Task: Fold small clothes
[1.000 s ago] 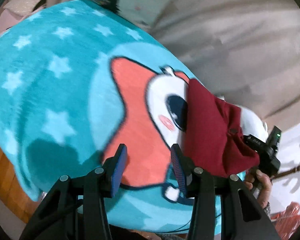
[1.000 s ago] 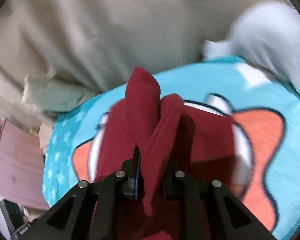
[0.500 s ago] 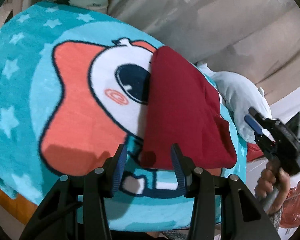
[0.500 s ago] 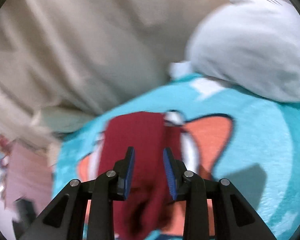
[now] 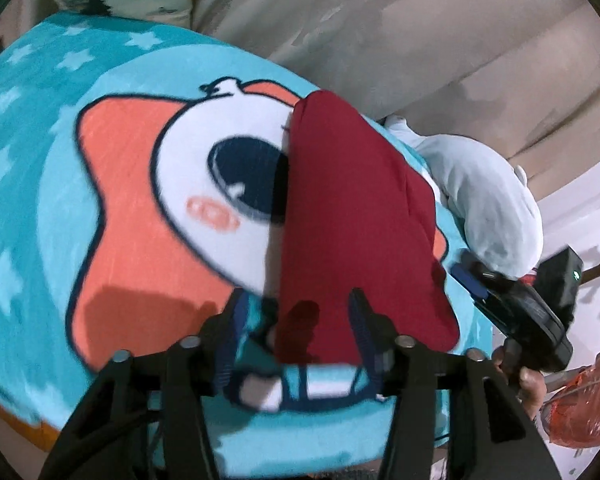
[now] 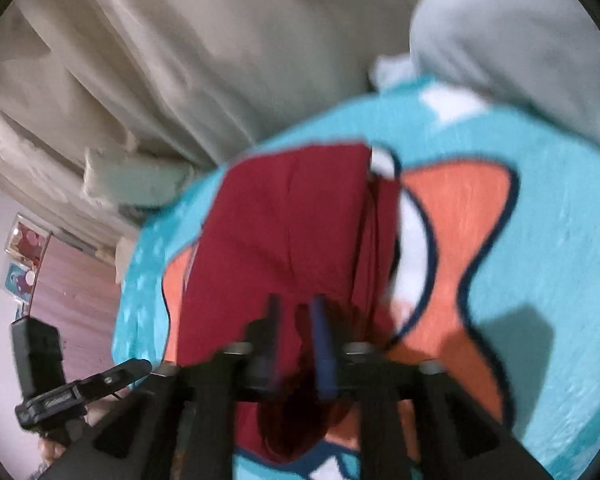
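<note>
A dark red garment (image 5: 352, 216) lies folded flat on a turquoise blanket (image 5: 60, 92) printed with an orange star cartoon. My left gripper (image 5: 296, 320) is open and empty, its fingers over the garment's near edge. My right gripper (image 6: 296, 320) is open and empty, low over the same red garment (image 6: 284, 232). In the left wrist view the right gripper (image 5: 480, 280) shows at the garment's right side. In the right wrist view the left gripper (image 6: 128, 368) shows at the lower left.
A pale blue plush pillow (image 5: 484, 200) lies at the blanket's far right, also in the right wrist view (image 6: 512, 28). Beige bedding (image 5: 380, 32) lies behind. An orange plastic bag (image 5: 580, 408) is at lower right. A wooden edge (image 5: 4, 412) shows under the blanket.
The right gripper let go of the red garment and opened. The garment now lies flat on the blanket. Both grippers have moved in closer over it.
</note>
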`<state>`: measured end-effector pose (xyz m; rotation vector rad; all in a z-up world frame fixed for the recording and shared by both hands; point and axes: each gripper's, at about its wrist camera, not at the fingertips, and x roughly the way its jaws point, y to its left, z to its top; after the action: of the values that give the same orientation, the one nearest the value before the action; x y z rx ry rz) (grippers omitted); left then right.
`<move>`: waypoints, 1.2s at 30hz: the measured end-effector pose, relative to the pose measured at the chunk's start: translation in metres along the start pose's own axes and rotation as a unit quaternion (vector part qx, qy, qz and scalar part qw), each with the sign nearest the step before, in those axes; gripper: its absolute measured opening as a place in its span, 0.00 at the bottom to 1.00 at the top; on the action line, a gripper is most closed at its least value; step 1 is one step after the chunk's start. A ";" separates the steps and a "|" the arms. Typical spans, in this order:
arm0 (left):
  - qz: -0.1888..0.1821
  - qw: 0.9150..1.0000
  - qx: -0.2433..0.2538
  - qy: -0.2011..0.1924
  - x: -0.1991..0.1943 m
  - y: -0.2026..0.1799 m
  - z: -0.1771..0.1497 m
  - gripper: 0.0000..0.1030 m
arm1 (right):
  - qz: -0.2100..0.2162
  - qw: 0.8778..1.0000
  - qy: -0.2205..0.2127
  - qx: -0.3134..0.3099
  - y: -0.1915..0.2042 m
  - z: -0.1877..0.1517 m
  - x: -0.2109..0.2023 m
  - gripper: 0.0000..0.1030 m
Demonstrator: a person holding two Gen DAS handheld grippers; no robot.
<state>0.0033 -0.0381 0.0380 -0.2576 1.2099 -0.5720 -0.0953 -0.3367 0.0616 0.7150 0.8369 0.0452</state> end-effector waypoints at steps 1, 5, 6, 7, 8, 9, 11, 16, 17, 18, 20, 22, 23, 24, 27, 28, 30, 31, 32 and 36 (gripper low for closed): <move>-0.004 1.000 -0.002 0.001 0.006 0.002 0.008 0.52 | -0.001 1.000 -0.014 0.004 -0.002 0.003 -0.001 0.79; -0.050 0.998 0.006 0.040 0.044 0.004 0.043 0.63 | -0.001 1.000 0.008 0.028 -0.022 0.019 0.028 0.79; -0.056 0.997 0.011 0.054 0.057 0.004 0.050 0.63 | -0.003 0.999 0.021 0.035 -0.030 0.021 0.039 0.79; -0.060 0.996 0.017 0.064 0.069 0.003 0.057 0.63 | -0.004 0.999 0.030 0.042 -0.034 0.022 0.048 0.79; -0.064 0.995 0.024 0.070 0.078 0.002 0.064 0.67 | -0.004 0.998 0.041 0.048 -0.041 0.023 0.056 0.79; -0.068 0.995 0.027 0.073 0.087 0.002 0.069 0.71 | 0.001 0.997 0.052 0.051 -0.044 0.024 0.067 0.79; -0.079 0.993 0.017 0.080 0.104 0.003 0.075 0.74 | 0.023 0.997 0.054 0.052 -0.045 0.024 0.081 0.79; -0.114 0.989 -0.006 0.091 0.108 -0.009 0.071 0.57 | 0.043 0.995 0.076 0.055 -0.033 0.029 0.083 0.40; -0.116 0.989 0.002 0.088 0.101 -0.014 0.073 0.53 | 0.052 0.995 0.072 0.052 -0.027 0.035 0.077 0.39; -0.118 0.989 0.005 0.086 0.097 -0.018 0.076 0.51 | 0.056 0.995 0.067 0.049 -0.023 0.039 0.072 0.37; -0.119 0.990 0.015 0.074 0.086 -0.026 0.088 0.51 | 0.062 0.996 0.053 0.038 -0.015 0.051 0.067 0.34; -0.112 0.992 0.025 0.060 0.078 -0.032 0.104 0.51 | 0.066 0.997 0.039 0.032 -0.010 0.065 0.067 0.34; -0.099 0.993 0.030 0.057 0.079 -0.034 0.110 0.55 | 0.061 0.997 0.035 0.033 -0.010 0.071 0.070 0.34; -0.072 0.995 0.034 0.054 0.082 -0.035 0.115 0.58 | 0.052 0.997 0.034 0.034 -0.011 0.076 0.076 0.39; 0.026 0.997 0.045 0.052 0.096 -0.029 0.117 0.58 | -0.046 0.997 0.066 0.012 -0.020 0.081 0.101 0.48; 0.025 0.998 0.036 0.050 0.092 -0.023 0.113 0.58 | -0.066 0.996 0.065 0.010 -0.022 0.080 0.099 0.48; 0.009 0.999 0.017 0.035 0.076 -0.018 0.103 0.58 | -0.058 0.998 0.027 0.008 -0.016 0.079 0.073 0.48; 0.008 1.000 0.015 0.020 0.062 -0.018 0.096 0.58 | -0.056 0.998 0.009 0.000 -0.008 0.078 0.058 0.48; 0.006 1.000 0.013 0.005 0.052 -0.018 0.089 0.58 | -0.048 0.999 -0.002 -0.007 -0.001 0.077 0.047 0.48; -0.013 1.000 0.001 -0.007 0.032 -0.018 0.049 0.58 | 0.046 0.998 -0.014 -0.029 0.033 0.059 0.012 0.48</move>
<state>0.0517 -0.0759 0.0382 -0.2752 1.1933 -0.5922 -0.0388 -0.3414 0.1001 0.6982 0.7725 0.1419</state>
